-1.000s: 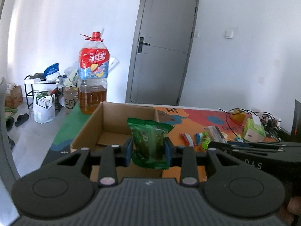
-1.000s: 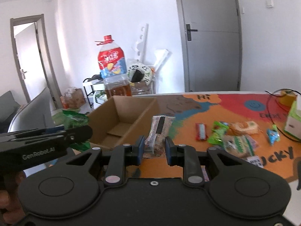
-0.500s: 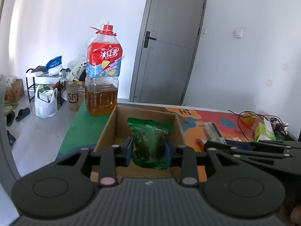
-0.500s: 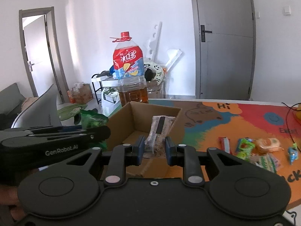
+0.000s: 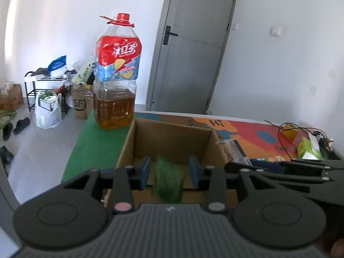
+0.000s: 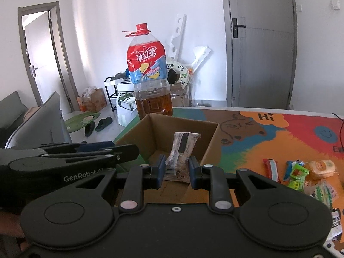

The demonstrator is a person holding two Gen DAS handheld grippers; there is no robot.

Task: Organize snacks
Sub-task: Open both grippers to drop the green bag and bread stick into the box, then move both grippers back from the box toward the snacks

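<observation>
A: Since half a second ago, the left tool [image 5: 168, 173] is opening: its blue pads are now standing wide apart, and the green snack packet [image 5: 168, 180] is no longer pinched. It is showing as a blurred green streak between them, so I think it is falling into the cardboard box [image 5: 172, 133].

B: And the right tool [image 6: 174, 171]?

A: It is gripping the brown and white snack packet [image 6: 182, 154] narrowly, upright, over the near side of the same box. The box is now looking closer in both views than one second ago.

B: What is this meaning for the task?

A: In my judgement, the green packet is just being delivered, and the brown one is waiting for its turn. More snacks [image 6: 301, 172] are lying on the colourful bench [image 6: 279, 137] to the right of the box, so much work is remaining.

B: Any risk?

A: The big iced tea bottle [image 5: 117, 73] is standing just behind the box, but both tools are staying well in front of it.
</observation>
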